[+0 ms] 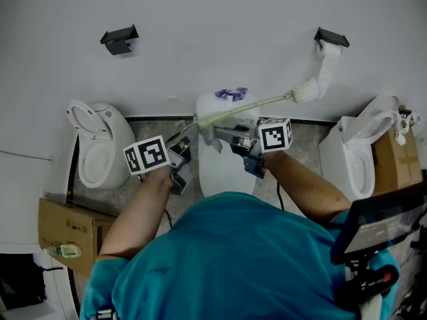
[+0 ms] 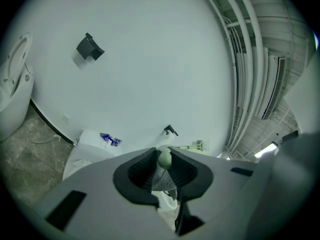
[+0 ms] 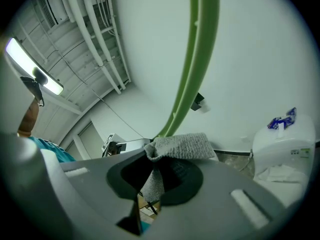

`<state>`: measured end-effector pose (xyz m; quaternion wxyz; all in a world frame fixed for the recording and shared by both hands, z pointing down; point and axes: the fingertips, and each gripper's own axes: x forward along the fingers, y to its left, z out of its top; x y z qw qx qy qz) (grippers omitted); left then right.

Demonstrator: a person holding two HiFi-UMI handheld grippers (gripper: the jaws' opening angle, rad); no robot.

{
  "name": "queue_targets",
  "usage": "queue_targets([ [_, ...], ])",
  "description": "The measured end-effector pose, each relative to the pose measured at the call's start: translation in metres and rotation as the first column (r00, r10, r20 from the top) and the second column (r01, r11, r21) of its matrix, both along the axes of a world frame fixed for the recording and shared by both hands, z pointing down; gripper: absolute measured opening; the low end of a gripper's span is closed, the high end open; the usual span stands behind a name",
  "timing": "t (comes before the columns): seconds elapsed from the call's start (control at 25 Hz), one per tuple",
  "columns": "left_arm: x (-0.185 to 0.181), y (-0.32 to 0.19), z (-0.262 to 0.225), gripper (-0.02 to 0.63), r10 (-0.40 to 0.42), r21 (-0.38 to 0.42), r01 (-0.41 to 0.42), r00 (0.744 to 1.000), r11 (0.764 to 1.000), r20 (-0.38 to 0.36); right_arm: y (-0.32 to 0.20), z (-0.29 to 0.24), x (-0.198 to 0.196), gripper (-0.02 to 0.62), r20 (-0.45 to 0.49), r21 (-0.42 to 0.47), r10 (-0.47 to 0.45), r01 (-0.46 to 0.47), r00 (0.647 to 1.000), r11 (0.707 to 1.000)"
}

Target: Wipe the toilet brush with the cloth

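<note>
Landmark: the middle toilet [image 1: 220, 172], closed, standing against the white wall.
Toilet brush [image 1: 247, 107]: in the air above the middle toilet's tank, its pale green handle slanting up and away to the right; the white brush head [image 1: 305, 90] is out to the right of the tank, touching or just beside a hanging strip of toilet paper [image 1: 328, 62].
Left hand-held gripper [image 2: 161, 165]: over the middle toilet's left edge, clenched on the near end of the brush handle.
Right hand-held gripper [image 3: 152, 166]: over the middle toilet's right side, clenched on the cloth.
Cloth [image 3: 182, 146]: grey, bunched at the jaw tips, against the brush handle partway along it.
Packet [image 1: 231, 94]: blue and white, lying on the middle toilet's tank.
</note>
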<state>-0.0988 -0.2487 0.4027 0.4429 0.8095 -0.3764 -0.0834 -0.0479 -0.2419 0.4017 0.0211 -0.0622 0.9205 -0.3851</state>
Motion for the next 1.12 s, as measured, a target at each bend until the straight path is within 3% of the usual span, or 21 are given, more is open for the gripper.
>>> queue_targets([
  [1.12,-0.013,0.005,0.011,0.063,-0.008,-0.02,0.009,1.0,1.0,0.019,-0.043,-0.017,0.09,0.037,0.033,0.033,0.21,-0.211,0.977,0.977],
])
